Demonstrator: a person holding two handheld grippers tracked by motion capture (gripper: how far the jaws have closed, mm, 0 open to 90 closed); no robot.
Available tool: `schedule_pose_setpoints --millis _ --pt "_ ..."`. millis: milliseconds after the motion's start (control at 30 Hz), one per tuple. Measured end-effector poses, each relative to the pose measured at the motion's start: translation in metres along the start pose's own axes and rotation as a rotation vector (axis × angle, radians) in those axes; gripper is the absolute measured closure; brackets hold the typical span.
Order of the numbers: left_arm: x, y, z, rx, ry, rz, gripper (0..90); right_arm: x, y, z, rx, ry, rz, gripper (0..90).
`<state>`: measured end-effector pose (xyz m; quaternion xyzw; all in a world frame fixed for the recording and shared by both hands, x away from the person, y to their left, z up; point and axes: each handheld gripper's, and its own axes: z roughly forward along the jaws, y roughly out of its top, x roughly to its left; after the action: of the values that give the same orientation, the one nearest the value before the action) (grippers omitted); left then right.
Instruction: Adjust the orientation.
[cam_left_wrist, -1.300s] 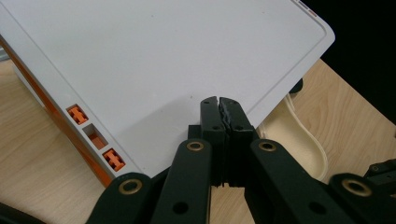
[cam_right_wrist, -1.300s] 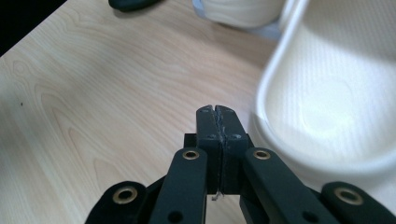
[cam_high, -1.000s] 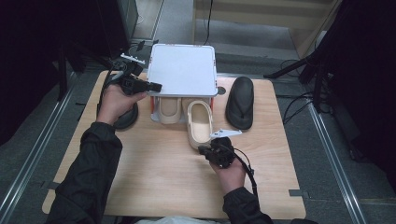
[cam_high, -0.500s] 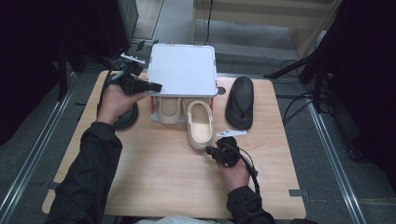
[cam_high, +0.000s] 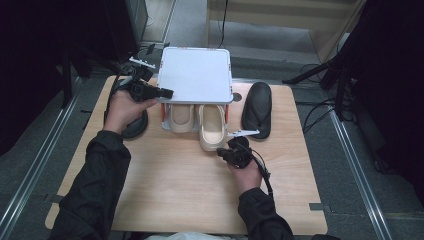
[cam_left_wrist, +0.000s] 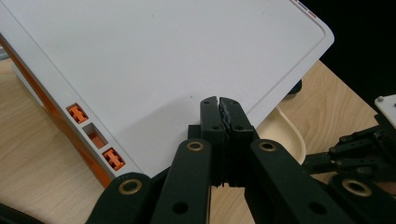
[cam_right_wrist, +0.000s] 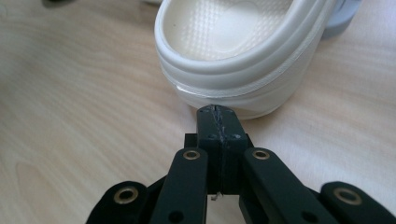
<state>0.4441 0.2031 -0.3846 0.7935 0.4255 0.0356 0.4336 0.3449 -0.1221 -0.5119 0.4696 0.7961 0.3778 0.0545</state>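
Nearest us, our right claw (cam_right_wrist: 217, 109) has its jaws pressed fully together, gripping nothing, with its tip at the heel of the cream clog (cam_right_wrist: 243, 51) on the worktop (cam_right_wrist: 70, 116). We judge that a push from such a narrow point could slip off the rounded heel or swing the clog askew, so it jams against the rack's orange post instead of sliding in beside the other cream clog (cam_high: 181, 117). Farther off, our left claw (cam_left_wrist: 219, 105), also closed tight and empty, rests over the white shoe rack (cam_left_wrist: 154, 70) top; pressing unevenly there might tip or shift the rack.
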Motion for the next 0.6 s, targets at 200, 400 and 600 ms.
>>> schedule_pose_setpoints --millis 200,400,600 --pt "0.000 0.000 0.000 0.000 0.000 0.001 89.5 0.000 0.015 0.010 0.003 -0.019 -0.009 90.0" --pt "0.000 0.000 0.000 -0.001 0.000 0.001 89.5 -0.001 0.032 0.021 0.007 -0.030 -0.009 90.0" --pt "0.000 0.000 0.000 0.000 -0.003 0.002 89.5 -0.003 0.037 0.031 -0.016 -0.040 0.002 90.0"
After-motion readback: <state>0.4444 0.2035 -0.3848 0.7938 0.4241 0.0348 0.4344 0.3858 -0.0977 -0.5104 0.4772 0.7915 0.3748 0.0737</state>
